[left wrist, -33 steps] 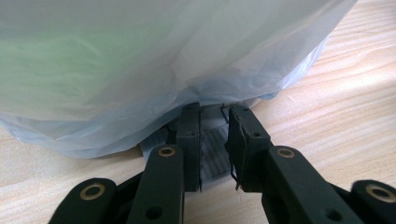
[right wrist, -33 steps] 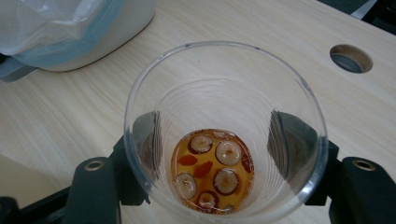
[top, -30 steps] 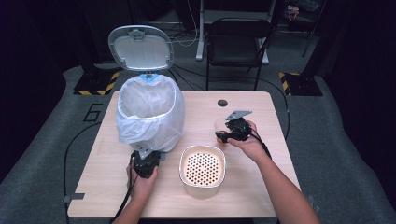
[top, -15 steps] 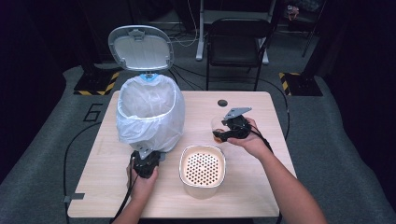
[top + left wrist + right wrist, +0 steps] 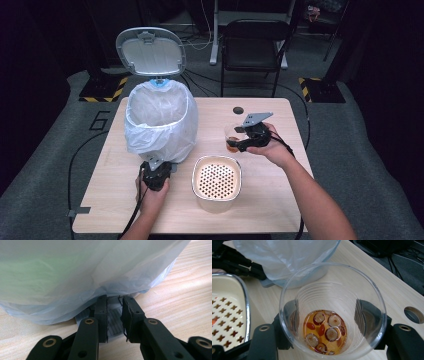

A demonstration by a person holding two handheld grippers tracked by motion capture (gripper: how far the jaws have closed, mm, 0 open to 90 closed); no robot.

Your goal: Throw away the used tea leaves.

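The right gripper (image 5: 239,141) pinches a clear cup (image 5: 332,315) with brown tea and fruit bits in it, just above the table (image 5: 280,200) near the strainer box (image 5: 216,182). The left gripper (image 5: 114,315) is squeezed on the foot pedal (image 5: 113,323) under the bin (image 5: 159,120) with the white bag.

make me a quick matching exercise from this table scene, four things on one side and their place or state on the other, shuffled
Things:
1. clear cup
2. bin lid
3. strainer box
4. bin pedal

Places or states:
A. standing open above the bag-lined bin
B. on the table near the front edge, between the two hands
C. gripped in the right gripper, amber liquid and fruit slices at its bottom
D. pinched by the left gripper at the foot of the bin

Pairs: 1-C, 2-A, 3-B, 4-D
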